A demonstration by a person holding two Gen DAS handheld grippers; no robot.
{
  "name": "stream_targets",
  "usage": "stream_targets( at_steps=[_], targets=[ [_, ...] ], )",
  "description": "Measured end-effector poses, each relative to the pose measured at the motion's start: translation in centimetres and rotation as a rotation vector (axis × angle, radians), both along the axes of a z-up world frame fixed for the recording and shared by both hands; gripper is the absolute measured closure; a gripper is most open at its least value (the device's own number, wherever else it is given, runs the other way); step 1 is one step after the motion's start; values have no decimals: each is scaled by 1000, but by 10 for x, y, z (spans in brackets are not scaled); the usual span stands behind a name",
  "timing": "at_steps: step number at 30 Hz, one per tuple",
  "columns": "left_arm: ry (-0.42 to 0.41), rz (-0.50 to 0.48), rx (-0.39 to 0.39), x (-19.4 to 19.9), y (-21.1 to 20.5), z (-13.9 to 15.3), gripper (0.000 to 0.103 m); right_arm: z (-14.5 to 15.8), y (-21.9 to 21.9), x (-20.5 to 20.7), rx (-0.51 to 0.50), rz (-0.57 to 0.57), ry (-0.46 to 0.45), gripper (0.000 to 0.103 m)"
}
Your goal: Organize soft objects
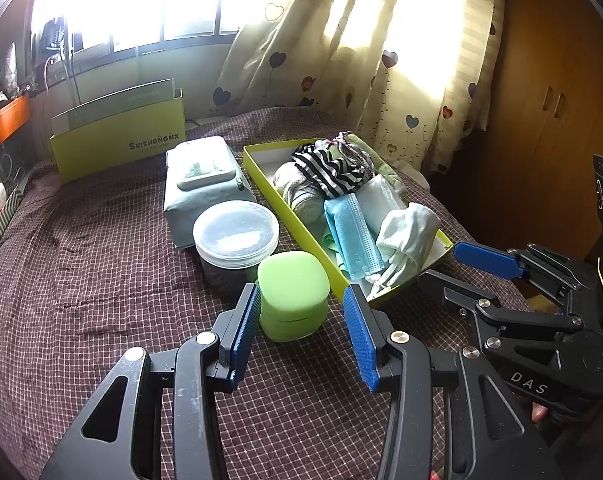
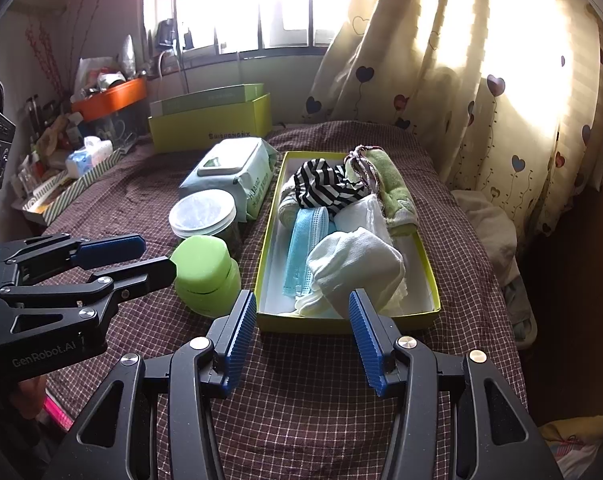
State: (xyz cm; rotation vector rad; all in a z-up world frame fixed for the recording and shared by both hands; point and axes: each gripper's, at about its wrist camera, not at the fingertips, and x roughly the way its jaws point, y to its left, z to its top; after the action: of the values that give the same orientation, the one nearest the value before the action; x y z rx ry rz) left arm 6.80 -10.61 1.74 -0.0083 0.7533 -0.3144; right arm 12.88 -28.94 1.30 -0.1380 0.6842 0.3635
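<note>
Soft objects, among them a blue mask (image 2: 305,248) and white gloves (image 2: 353,268), lie in the yellow-green tray (image 2: 429,276) on the checked bed (image 2: 301,384). Left gripper (image 1: 301,332) and right gripper (image 2: 303,336): fingers spread, empty, near the tray's front end.

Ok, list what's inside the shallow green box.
The green box holds white gloves, a blue mask, striped cloth and a green towel; whatever lies beneath is covered.

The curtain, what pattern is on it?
Hearts on thin stems over cream curtain; clearest in the right wrist view.
</note>
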Motion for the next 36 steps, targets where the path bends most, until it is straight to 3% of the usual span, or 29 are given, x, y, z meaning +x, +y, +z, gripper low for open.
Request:
stream_targets(
  at_steps=[36],
  targets=[
    [-1, -13, 12, 1, -4, 0, 58, -1, 4, 4, -2, 17, -3, 55]
  ],
)
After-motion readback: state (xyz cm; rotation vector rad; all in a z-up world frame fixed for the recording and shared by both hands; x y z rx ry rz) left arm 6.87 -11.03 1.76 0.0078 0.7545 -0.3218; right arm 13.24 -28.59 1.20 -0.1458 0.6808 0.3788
